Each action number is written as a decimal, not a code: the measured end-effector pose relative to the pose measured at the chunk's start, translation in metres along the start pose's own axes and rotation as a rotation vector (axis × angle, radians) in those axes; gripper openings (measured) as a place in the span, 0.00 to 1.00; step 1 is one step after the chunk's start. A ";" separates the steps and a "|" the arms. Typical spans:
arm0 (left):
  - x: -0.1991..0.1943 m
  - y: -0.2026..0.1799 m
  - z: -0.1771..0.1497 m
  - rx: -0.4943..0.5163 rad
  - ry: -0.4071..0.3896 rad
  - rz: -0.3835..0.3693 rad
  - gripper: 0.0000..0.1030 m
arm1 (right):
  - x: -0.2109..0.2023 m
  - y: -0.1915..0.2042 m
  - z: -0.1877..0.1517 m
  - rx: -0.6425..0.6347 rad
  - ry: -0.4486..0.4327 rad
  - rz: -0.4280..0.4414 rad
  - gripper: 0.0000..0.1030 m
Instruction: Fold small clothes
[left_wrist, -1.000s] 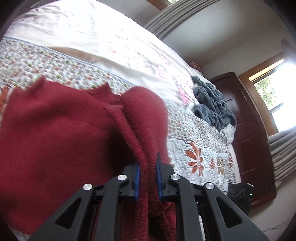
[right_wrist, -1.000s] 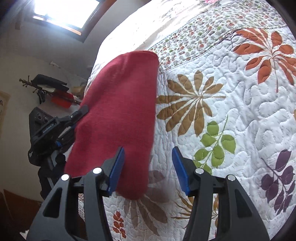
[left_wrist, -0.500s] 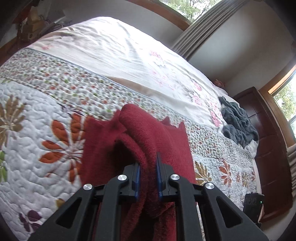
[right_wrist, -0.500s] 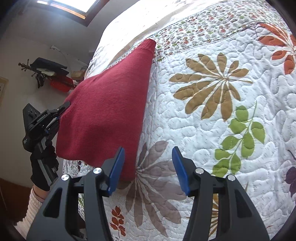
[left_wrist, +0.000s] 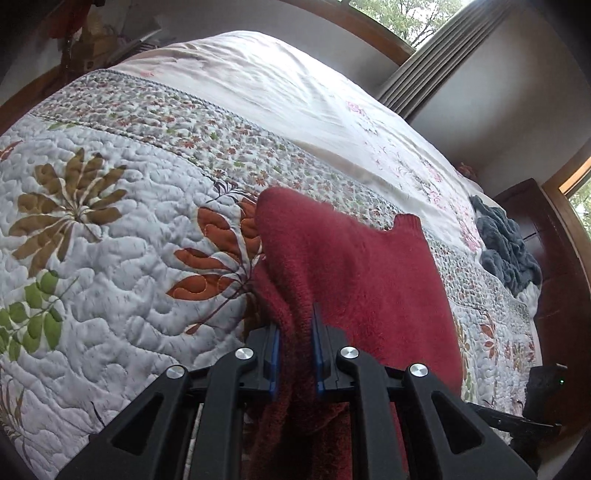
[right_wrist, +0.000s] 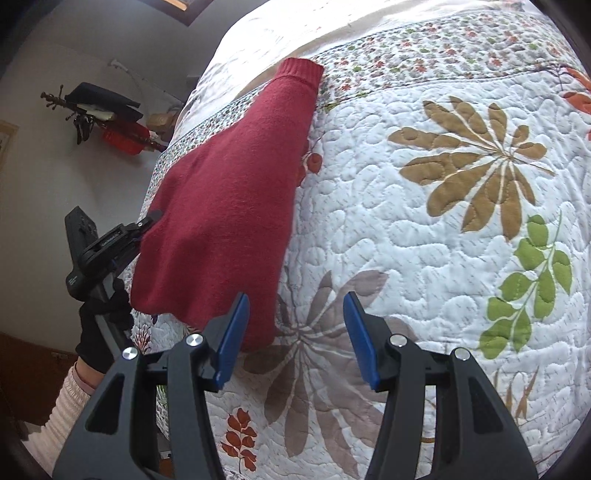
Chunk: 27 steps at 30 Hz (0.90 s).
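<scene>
From the left wrist we see our left gripper (left_wrist: 295, 354) clamped on a bunched edge of the red knit sweater (left_wrist: 354, 280). The wool fills the narrow gap between the two blue pads (left_wrist: 274, 360) and hangs below them. Beyond the fingertips the sweater spreads forward and to the right over the leaf-patterned quilt (left_wrist: 110, 266), its ribbed cuff lying toward the small-flower border. Farther off a grey-blue blanket (left_wrist: 506, 247) sits heaped at the bed's far edge, next to a dark wooden cabinet (left_wrist: 565, 280).

From the right wrist our right gripper (right_wrist: 295, 332) is spread wide and grasps nothing; between its fingers lies only quilt (right_wrist: 424, 240). The sweater (right_wrist: 229, 206) lies ahead and to the left, its near lower corner just beside the left blue pad (right_wrist: 232, 336), perhaps brushing it. At the far left the other gripper (right_wrist: 142, 225) pinches the sweater's edge, held by a black-gloved hand (right_wrist: 99, 328) with a pale sleeve (right_wrist: 66, 410).
</scene>
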<state>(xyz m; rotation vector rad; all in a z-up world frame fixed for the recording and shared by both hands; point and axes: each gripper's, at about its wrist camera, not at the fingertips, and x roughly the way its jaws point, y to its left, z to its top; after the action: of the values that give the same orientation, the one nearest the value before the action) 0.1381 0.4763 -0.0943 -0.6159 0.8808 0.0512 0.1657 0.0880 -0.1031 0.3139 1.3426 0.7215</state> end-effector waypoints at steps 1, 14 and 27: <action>0.001 -0.002 0.002 -0.004 -0.007 -0.008 0.13 | 0.002 0.005 0.000 -0.010 0.005 -0.003 0.52; 0.032 -0.004 0.021 0.088 0.097 0.065 0.18 | 0.020 0.037 0.001 -0.047 0.044 -0.002 0.54; -0.046 -0.017 -0.037 0.060 0.071 -0.041 0.49 | 0.053 0.040 -0.002 0.021 0.106 0.076 0.66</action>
<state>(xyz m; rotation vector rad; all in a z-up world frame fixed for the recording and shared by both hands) 0.0867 0.4524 -0.0697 -0.5822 0.9349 -0.0346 0.1551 0.1516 -0.1204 0.3487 1.4459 0.7974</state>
